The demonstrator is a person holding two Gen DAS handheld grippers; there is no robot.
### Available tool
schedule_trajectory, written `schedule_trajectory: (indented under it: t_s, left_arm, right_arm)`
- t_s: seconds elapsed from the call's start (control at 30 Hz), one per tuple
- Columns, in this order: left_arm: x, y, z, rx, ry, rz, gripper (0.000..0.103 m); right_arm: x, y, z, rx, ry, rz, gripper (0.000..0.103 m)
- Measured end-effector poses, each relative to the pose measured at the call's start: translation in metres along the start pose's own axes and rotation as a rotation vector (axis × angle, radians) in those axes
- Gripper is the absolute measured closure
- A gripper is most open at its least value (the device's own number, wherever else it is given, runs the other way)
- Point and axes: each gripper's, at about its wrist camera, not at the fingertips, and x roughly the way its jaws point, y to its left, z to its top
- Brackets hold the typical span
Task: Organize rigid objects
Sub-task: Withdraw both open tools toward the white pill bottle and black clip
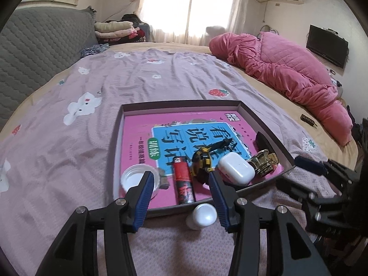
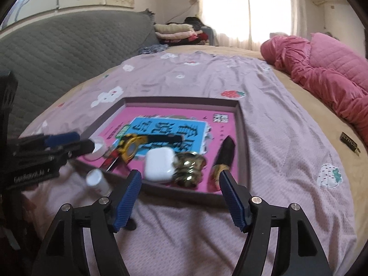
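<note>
A shallow dark box (image 1: 181,103) lies on the bed with a pink book (image 1: 138,133) as its floor. On the book rest a white cap (image 1: 133,179), a red lighter (image 1: 182,184), a yellow-black watch (image 1: 203,158), a white earbud case (image 1: 237,168), a gold trinket (image 1: 264,161) and a black-gold tube (image 2: 224,158). A white bottle (image 1: 203,215) lies on the sheet just outside the box's near edge. My left gripper (image 1: 181,181) hovers open over that edge, holding nothing. My right gripper (image 2: 179,176) is open and empty in front of the earbud case (image 2: 159,165).
A crumpled pink quilt (image 1: 287,69) fills the bed's right side, with a small dark bar (image 2: 349,143) beside it. A grey padded headboard (image 1: 34,46) rises on the left. Folded clothes (image 1: 115,30) are stacked at the back by the window.
</note>
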Motion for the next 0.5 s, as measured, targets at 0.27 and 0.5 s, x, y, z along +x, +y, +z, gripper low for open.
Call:
schedule_trajectory:
  t_s: [0.27,0.5]
  left_arm:
    - [-0.011,0.014,-0.011,-0.032,0.037,0.012,0.054]
    - [-0.005,0.01,-0.024,-0.029,0.097,-0.005,0.054]
  right_arm:
    - [0.006,0.034,-0.018,-0.067,0.075,0.061,0.031]
    - [0.018,0.054,-0.035,-0.076,0.146,0.073,0.031]
